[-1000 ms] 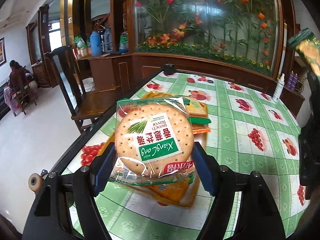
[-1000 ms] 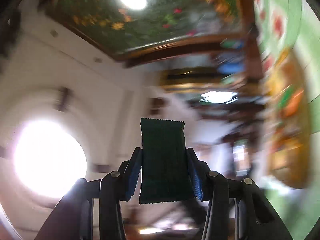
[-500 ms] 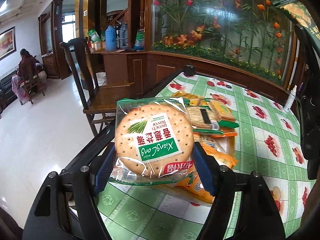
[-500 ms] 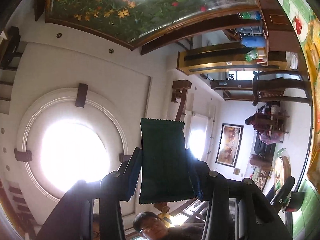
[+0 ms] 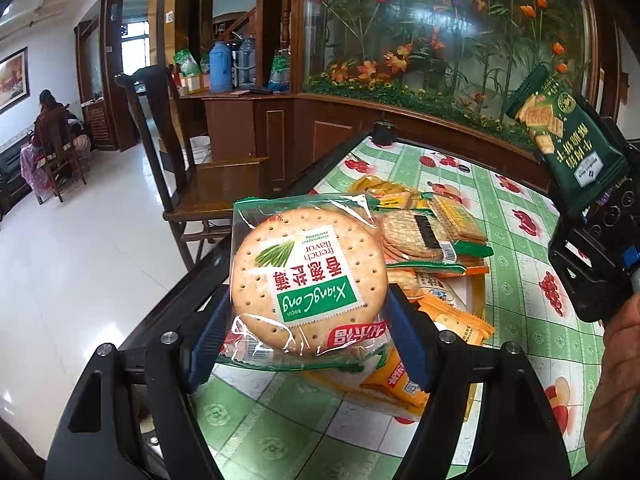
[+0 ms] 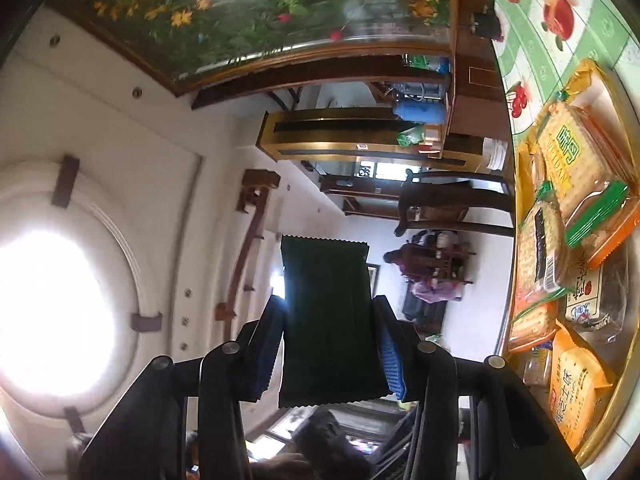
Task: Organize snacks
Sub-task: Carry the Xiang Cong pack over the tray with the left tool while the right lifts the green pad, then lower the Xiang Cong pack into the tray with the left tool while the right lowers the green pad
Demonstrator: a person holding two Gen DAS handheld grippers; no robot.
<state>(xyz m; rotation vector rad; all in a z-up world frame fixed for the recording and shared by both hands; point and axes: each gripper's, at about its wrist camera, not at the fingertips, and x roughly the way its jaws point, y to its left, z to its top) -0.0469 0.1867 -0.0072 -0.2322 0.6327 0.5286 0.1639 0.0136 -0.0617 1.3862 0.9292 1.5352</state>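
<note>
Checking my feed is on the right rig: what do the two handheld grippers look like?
Both are matte black plastic. The left gripper has two angular fingers with silver screw heads at the joints and blue ribbed pads. The right gripper is built the same way, with blue textured pads. Seen from the left camera, its blocky black body has a small blue part. No cables or sleeve visible.
</note>
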